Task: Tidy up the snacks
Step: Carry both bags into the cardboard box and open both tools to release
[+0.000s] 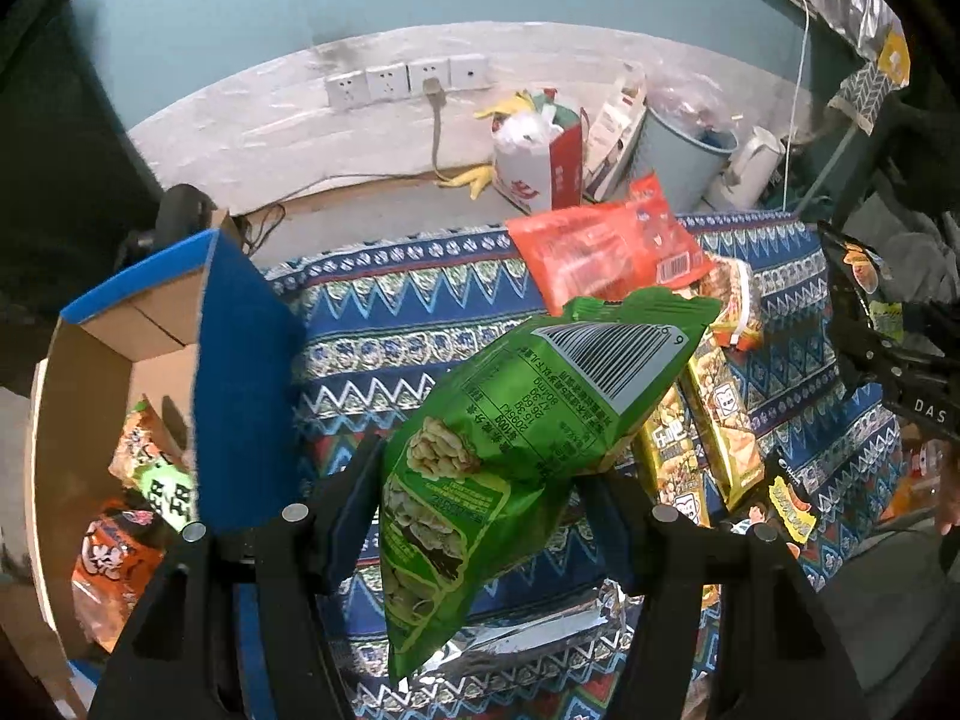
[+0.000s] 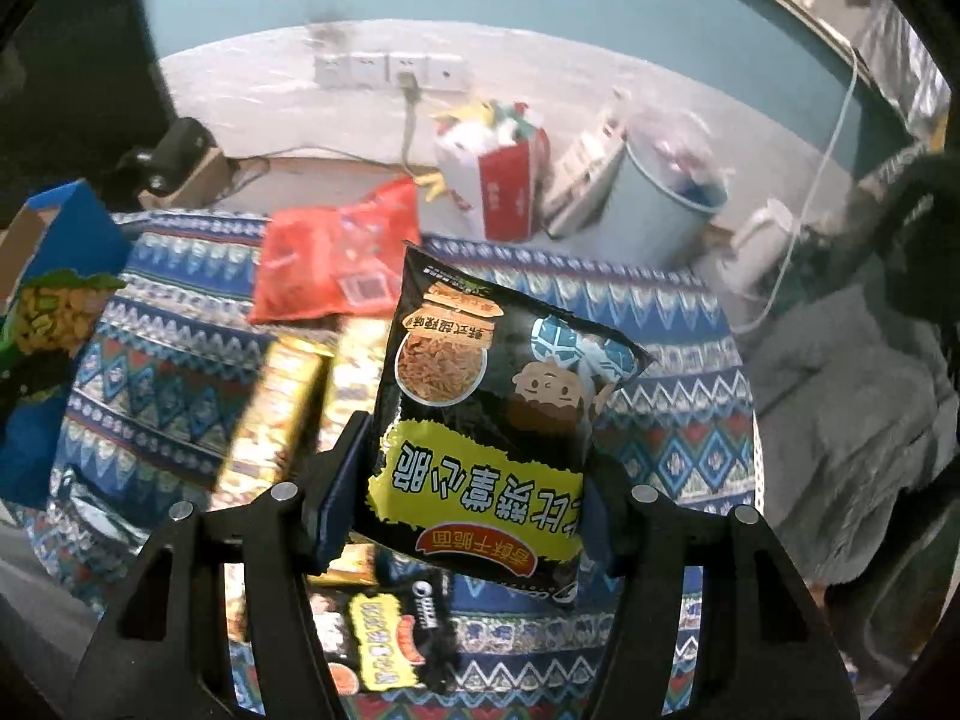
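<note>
Nearest in the left wrist view, the left hand-held gripper (image 1: pixel 474 516) is clamped on a green snack bag (image 1: pixel 516 420), which hangs clear above the patterned cloth (image 1: pixel 384 324). In the right wrist view the right hand-held gripper (image 2: pixel 468 498) is closed on a black snack bag (image 2: pixel 480 420), also lifted off the cloth.

Under the black bag lies another black packet (image 2: pixel 384 636), partly hidden by the gripper. Yellow packets (image 1: pixel 720 420) lie side by side just beyond the green bag; in the right view they are blurred. A red bag (image 1: pixel 606 252) rests near the far edge of the cloth.

At the left edge stands an open cardboard box (image 1: pixel 144 324) with blue flaps, orange packets (image 1: pixel 114 564) inside it; its near side is cut off. Bare cloth lies between the box and the green bag.

Beyond are the floor, a pale blue bin (image 1: pixel 684 150), a red-and-white bag (image 1: pixel 540 162), a white kettle (image 1: pixel 750 168), and wall sockets (image 1: pixel 408 81) below a teal wall.
</note>
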A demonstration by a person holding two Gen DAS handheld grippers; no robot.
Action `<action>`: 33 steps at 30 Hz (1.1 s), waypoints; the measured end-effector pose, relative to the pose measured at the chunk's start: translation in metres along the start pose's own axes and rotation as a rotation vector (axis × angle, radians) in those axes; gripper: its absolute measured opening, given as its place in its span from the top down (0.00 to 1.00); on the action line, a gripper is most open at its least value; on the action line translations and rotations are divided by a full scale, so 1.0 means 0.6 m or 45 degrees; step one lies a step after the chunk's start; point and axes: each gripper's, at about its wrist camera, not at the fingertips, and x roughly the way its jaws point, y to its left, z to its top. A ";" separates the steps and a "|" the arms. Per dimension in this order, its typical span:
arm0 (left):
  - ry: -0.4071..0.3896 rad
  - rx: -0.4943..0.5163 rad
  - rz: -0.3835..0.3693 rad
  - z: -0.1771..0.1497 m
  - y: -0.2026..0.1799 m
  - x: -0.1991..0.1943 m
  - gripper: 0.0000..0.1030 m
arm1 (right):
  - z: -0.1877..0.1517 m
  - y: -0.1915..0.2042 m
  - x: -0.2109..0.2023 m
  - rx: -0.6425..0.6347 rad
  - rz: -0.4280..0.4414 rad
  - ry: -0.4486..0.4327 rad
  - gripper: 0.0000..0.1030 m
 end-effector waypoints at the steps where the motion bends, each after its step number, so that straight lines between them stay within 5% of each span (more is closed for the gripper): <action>1: -0.008 0.000 0.005 -0.001 0.002 -0.004 0.37 | 0.003 0.005 -0.006 -0.006 0.011 -0.009 0.41; 24: -0.115 -0.127 0.049 -0.036 0.113 -0.080 0.37 | 0.073 0.163 -0.071 -0.179 0.218 -0.115 0.41; 33: -0.140 -0.273 -0.069 -0.059 0.178 -0.112 0.38 | 0.094 0.258 -0.077 -0.292 0.296 -0.119 0.41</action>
